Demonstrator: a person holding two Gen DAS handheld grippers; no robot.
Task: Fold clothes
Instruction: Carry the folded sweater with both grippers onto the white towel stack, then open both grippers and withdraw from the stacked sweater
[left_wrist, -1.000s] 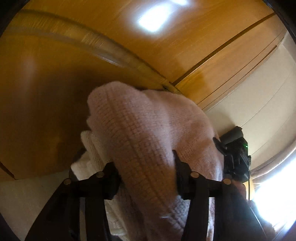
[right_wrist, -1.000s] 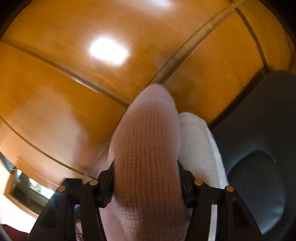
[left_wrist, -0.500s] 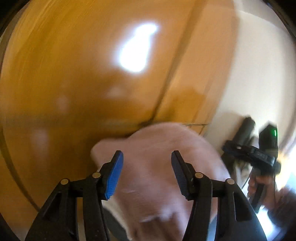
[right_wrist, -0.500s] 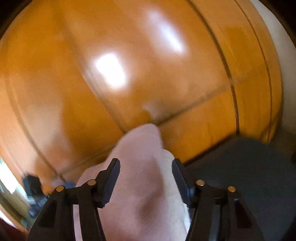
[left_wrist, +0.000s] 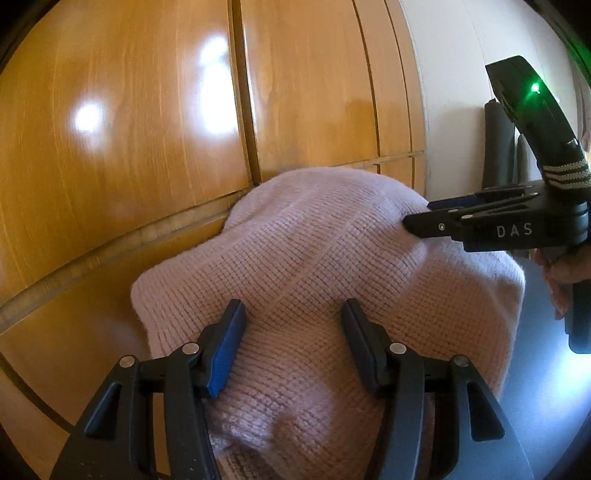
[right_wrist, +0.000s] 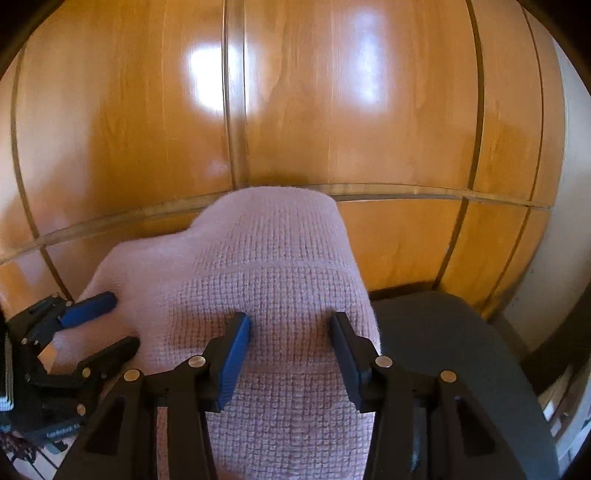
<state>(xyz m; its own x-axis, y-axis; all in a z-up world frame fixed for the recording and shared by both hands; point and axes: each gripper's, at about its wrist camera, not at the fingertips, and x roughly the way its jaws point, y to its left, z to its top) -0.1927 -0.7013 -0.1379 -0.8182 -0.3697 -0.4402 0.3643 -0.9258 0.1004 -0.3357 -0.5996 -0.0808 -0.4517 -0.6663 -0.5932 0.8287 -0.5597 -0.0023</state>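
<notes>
A pale pink knitted garment (left_wrist: 325, 266) is lifted in front of a wooden wardrobe. It also shows in the right wrist view (right_wrist: 273, 280). My left gripper (left_wrist: 291, 332) has its jaws spread about the knit, which bulges up between them. My right gripper (right_wrist: 291, 343) stands the same way, jaws spread with the knit between them. The right gripper also shows in the left wrist view (left_wrist: 436, 218), its fingers against the garment's far side. The left gripper shows in the right wrist view (right_wrist: 107, 325) at the garment's left edge.
Glossy wooden wardrobe doors (left_wrist: 147, 110) fill the background in both views. A white wall (left_wrist: 454, 92) is to the right of them. A dark grey chair (right_wrist: 461, 350) stands at the lower right in the right wrist view.
Both grippers have swung round with the garment, and the wardrobe panels now stand upright. The jaws were tight on the knit one second ago and are now wider.
</notes>
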